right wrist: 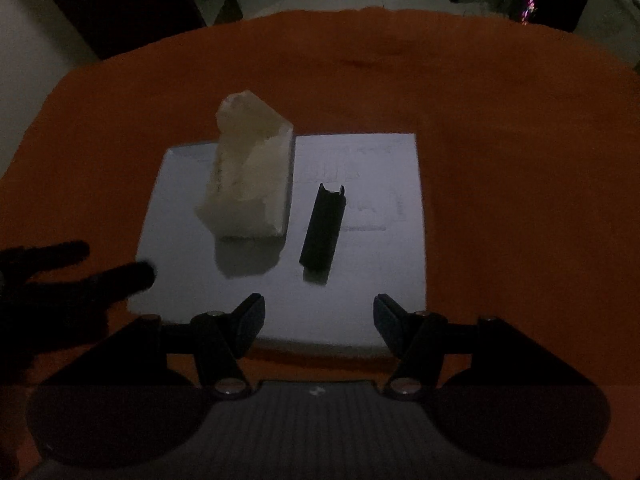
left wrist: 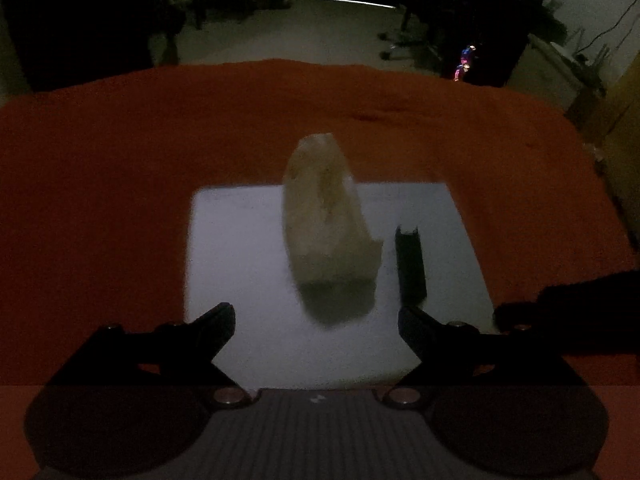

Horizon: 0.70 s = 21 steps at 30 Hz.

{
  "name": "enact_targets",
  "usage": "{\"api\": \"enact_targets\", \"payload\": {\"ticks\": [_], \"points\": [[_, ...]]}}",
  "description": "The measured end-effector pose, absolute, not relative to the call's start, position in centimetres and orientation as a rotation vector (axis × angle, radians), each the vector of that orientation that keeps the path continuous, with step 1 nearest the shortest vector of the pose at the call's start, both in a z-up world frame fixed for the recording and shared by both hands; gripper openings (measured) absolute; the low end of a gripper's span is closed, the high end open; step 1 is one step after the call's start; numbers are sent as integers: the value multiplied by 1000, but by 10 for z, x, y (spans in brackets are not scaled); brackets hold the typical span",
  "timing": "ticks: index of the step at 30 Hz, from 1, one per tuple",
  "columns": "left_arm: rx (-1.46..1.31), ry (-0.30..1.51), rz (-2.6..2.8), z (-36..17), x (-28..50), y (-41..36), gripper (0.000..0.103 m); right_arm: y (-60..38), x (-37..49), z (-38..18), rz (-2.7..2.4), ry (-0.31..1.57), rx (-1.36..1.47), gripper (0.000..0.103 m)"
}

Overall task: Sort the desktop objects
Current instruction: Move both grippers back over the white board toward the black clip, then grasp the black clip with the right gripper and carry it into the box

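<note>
A: Left to right in the right wrist view, what appears?

B: At the left edge, dark fingers of the left hand-held gripper (right wrist: 116,280) reach in over the orange cloth (right wrist: 500,200) covering the desk. At centre lies a white sheet (right wrist: 376,264). On its left half stands a pale translucent packet (right wrist: 250,176), upright; just beside it, lower right, lies a black clip-like bar (right wrist: 322,232), apart from the packet.

A: And the hand-held grippers?

B: The left hand-held gripper (left wrist: 316,320) is spread wide, nothing between its fingers; the packet (left wrist: 326,208) sits above them at frame centre. The right hand-held gripper (right wrist: 318,312) stands partly spread, also empty, with the bar above its gap.

A: How far along is the sorting?

B: Judging by the layout, both objects rest side by side on the sheet and neither is gripped. Whether this is the finished arrangement cannot be told.

A: The room?

B: Dim. Beyond the cloth's far edge: pale floor, dark furniture, chair casters (left wrist: 394,46) and small coloured lights (left wrist: 464,62) at upper right.
</note>
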<state>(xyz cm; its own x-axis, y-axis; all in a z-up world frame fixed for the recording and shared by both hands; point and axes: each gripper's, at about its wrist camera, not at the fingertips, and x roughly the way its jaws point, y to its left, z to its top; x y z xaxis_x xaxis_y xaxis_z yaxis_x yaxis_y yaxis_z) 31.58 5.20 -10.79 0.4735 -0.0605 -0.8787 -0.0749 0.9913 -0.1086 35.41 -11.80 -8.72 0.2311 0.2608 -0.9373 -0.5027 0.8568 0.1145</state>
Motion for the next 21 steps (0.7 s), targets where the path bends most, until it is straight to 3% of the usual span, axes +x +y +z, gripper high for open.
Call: {"api": "enact_targets", "payload": {"ticks": [8, 19, 21], "points": [[-215, 1078, 25, -156, 369, 55, 88, -102, 406, -144, 498, 1288, -152, 64], [-224, 1083, 38, -174, 385, 50, 87, -86, 418, -185, 491, 1338, -153, 61], [-212, 1078, 39, -175, 384, 51, 87, -82, 416, -188, 491, 1330, -170, 51]]}}
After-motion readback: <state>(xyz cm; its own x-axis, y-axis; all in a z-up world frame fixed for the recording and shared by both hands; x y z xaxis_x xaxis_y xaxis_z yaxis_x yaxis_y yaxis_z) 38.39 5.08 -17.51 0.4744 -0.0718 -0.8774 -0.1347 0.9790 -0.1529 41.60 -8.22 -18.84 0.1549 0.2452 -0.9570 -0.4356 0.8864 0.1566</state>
